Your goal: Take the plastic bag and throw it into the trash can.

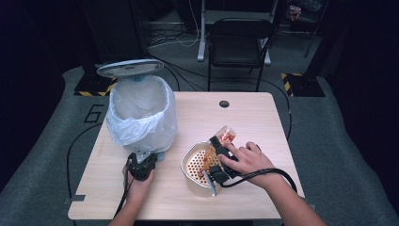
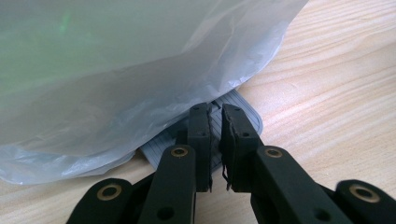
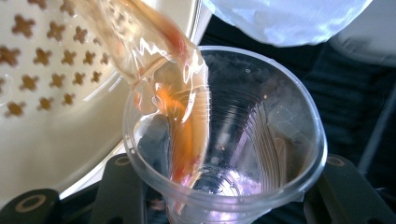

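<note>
A clear plastic cup (image 1: 227,135) is tipped over a cream perforated strainer bowl (image 1: 193,162) at the table's front right. My right gripper (image 1: 219,143) is shut on it. In the right gripper view the cup (image 3: 261,140) sits between the right gripper's (image 3: 229,198) black jaws, and orange liquid (image 3: 182,107) runs from its rim toward the strainer (image 3: 56,93). My left gripper (image 1: 141,162) is at the foot of a bin lined with a white bag (image 1: 141,113), whose lid (image 1: 130,68) stands raised. Seen up close, the left gripper (image 2: 214,109) is shut, its tips over the bin's grey ribbed pedal (image 2: 250,119) under the bag (image 2: 116,70).
The wooden table (image 1: 254,117) has a round cable hole (image 1: 224,103) near its far edge. A black folding chair (image 1: 240,42) stands beyond the table. Cables lie on the grey floor behind it.
</note>
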Demonstrator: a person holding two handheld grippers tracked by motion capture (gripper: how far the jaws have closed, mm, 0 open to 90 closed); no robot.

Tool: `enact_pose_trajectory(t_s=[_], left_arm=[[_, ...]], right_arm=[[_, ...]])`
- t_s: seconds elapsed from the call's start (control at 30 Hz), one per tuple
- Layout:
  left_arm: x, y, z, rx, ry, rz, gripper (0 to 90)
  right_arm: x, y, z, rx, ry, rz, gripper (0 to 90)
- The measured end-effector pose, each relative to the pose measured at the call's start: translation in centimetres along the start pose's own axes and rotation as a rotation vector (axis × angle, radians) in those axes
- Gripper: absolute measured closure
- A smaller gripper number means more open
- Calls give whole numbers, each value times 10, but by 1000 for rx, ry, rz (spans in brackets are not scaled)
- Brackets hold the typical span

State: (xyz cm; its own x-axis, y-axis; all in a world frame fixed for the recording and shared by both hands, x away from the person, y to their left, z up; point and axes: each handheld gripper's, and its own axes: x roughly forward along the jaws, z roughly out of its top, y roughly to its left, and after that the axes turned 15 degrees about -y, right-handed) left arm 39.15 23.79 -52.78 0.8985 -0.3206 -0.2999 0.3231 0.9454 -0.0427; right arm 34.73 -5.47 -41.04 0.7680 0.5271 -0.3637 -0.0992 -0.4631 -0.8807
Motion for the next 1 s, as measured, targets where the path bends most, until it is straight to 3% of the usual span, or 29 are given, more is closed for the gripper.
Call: enact_pose_trajectory(t_s=[0.03,0.07,0.17,0.27,0.3,0.33,0.37,0.73,1.0], left_arm=[[0,0,0,0,0,0,824],[0,0,0,0,0,0,824],[0,0,0,0,0,0,824],[0,0,0,1,1,0,824],[0,0,0,1,1,0,824],[0,0,0,0,1,0,824],[0,0,0,0,1,0,825],[0,0,0,0,1,0,824],[0,0,0,1,4,-2,824]], right_arm=[[0,0,0,0,0,0,489],[-1,-1,2,-57,9,-6,489],[-5,2,7,-140,13,-52,489],[-6,3,8,-177,21,-75,489],[-2,19,10,28,-21,-140,489],[-7,5,8,-192,22,-44,488],[-6,9,8,-172,12,-56,488],[-5,7,8,-162,7,-44,487],[-5,9,7,-140,-5,-66,487]])
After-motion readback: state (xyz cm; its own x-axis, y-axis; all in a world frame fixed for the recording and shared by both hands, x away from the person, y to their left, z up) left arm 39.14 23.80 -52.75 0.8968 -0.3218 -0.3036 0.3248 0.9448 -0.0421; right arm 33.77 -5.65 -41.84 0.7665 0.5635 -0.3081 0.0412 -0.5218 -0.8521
